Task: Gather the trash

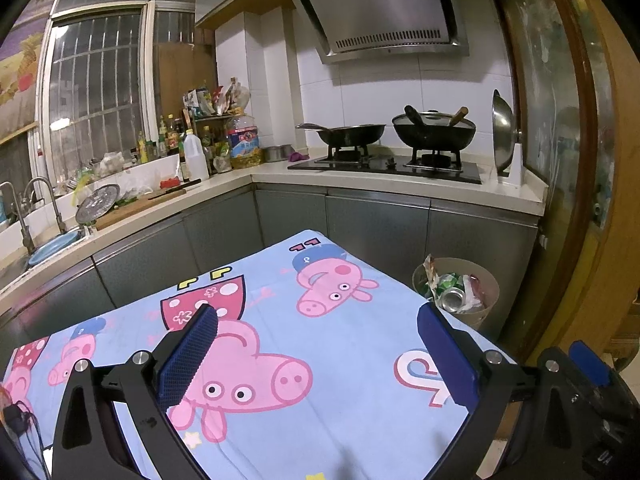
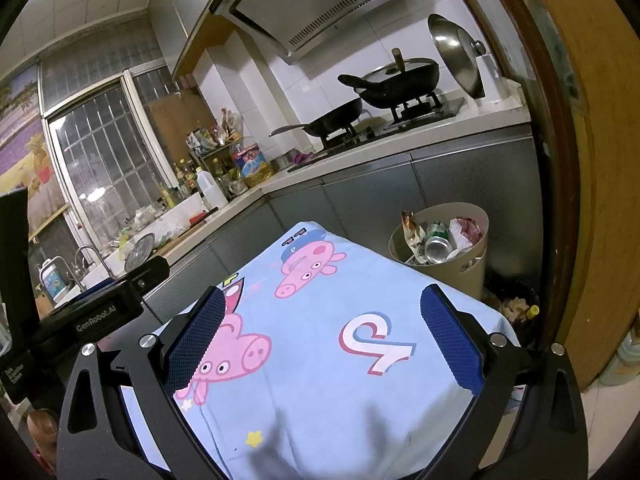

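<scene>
Kitchen corner behind, with a cartoon-pig cloth [image 1: 320, 344] spread over the counter up front and no loose trash visible on it; both claws hovering above it, spread wide, gripping nothing. Beige waste bin [image 2: 472, 276] on the floor past the cloth's far right corner, holding a crushed green can [image 2: 438, 242] and wrappers. Right claw [image 2: 324, 336] nearer the bin, lying ahead and to its right; left claw [image 1: 320, 356] farther off. Probably little left to collect
</scene>
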